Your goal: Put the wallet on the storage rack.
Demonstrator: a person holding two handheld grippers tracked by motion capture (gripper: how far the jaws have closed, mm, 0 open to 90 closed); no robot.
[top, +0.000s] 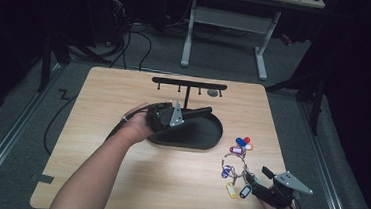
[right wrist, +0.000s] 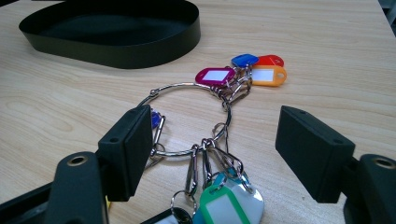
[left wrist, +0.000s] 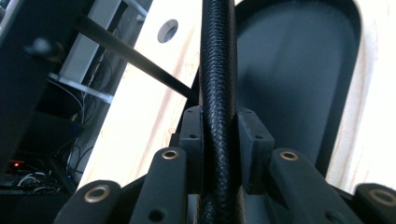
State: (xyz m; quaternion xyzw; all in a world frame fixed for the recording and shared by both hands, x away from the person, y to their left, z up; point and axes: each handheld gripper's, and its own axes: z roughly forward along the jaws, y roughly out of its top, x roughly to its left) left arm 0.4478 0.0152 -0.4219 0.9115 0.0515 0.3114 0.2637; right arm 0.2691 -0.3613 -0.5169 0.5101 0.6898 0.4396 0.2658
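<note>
R gripper (right wrist: 210, 154) gapes over the key ring (right wrist: 191, 119) on the table's near-right, ring flat betw. its jaws, tags trailing away. L gripper (left wrist: 219, 140), well apart, clamps a black rod (left wrist: 217, 70) above the tray (top: 211, 136).

Left gripper (top: 200, 111): black body, grey three-cornered plate on top, set behind the jaws, with small dark screw holes. A black cable runs back from the body past the hand. In the left gripper view the two jaw pads are black rectangular blocks, each with small screw holes on its face; behind the fingers (left wrist: 193, 135) sit rounded black link arms with brass-coloured rivets.

Right gripper (top: 256, 177): same build, black body with grey three-cornered plate behind the jaws. In the right gripper view the fingers (right wrist: 128, 144) are flat-faced matte black blocks with small holes; brass-ringed pivots sit just behind them.

Forearms bare, no sleeves visible.
</note>
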